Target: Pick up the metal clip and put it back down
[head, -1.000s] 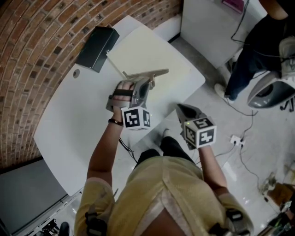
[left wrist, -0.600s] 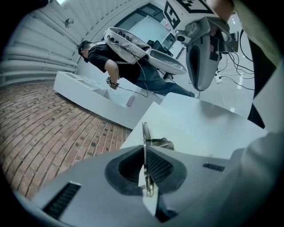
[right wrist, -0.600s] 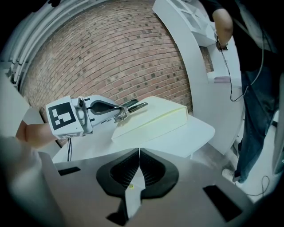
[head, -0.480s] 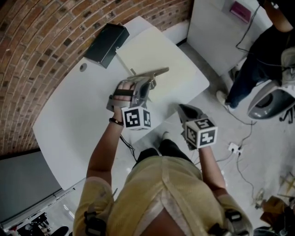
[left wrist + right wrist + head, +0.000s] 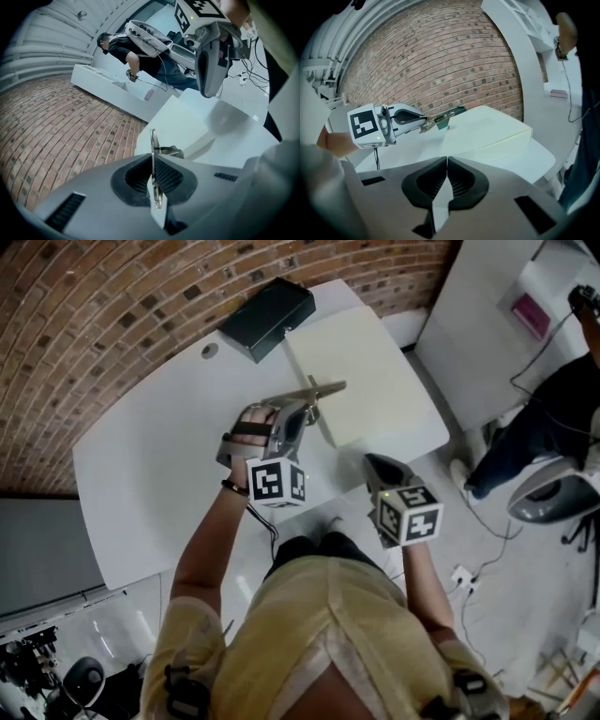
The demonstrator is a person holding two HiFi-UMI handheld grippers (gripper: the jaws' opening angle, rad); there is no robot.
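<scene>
The metal clip (image 5: 312, 393), a long thin strip of bare metal, is held off the white table (image 5: 159, 456), at the near left corner of the cream pad (image 5: 366, 367). My left gripper (image 5: 304, 410) is shut on it. In the left gripper view the clip (image 5: 153, 143) stands on edge, pinched between the pads of the left gripper (image 5: 153, 176). My right gripper (image 5: 368, 461) hangs at the table's near right edge, shut and empty. The right gripper view shows the right gripper's (image 5: 447, 162) jaws touching, with the left gripper (image 5: 423, 123) and the clip (image 5: 443, 116) further off.
A black box (image 5: 270, 315) lies at the table's far side next to a brick wall (image 5: 112, 306). A person (image 5: 553, 409) stands on the floor at the right beside another white table (image 5: 487, 324). Cables (image 5: 466, 577) lie on the floor.
Both grippers have shifted leftward relative to the table and pad. The clip stays pinched in the left gripper, now over the pad's left corner instead of its front edge.
</scene>
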